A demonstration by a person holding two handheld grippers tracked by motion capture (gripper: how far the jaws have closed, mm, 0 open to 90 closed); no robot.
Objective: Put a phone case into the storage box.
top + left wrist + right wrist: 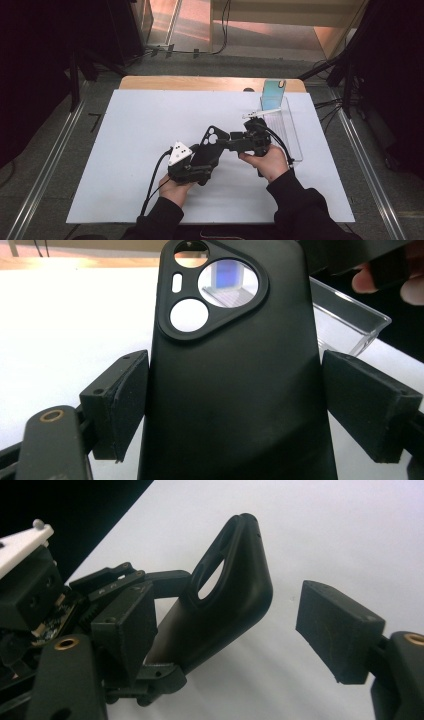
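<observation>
Both forearms come in from the near edge over the white table point(125, 150); the left gripper point(196, 167) angles up and to the right, its pads clamped on the long edges of a black phone case point(235, 390). The case is held clear of the table, long axis running away from the person, camera cutout at the far end. The right gripper point(225, 630) points left at the case's upper end, jaws spread either side of it, far pad clear

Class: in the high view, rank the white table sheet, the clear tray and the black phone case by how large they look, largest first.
1. White table sheet, by far.
2. Clear tray.
3. Black phone case; partly covered by the left hand-held gripper, and raised nearer the camera than the tray, so the last two are not certain.
</observation>
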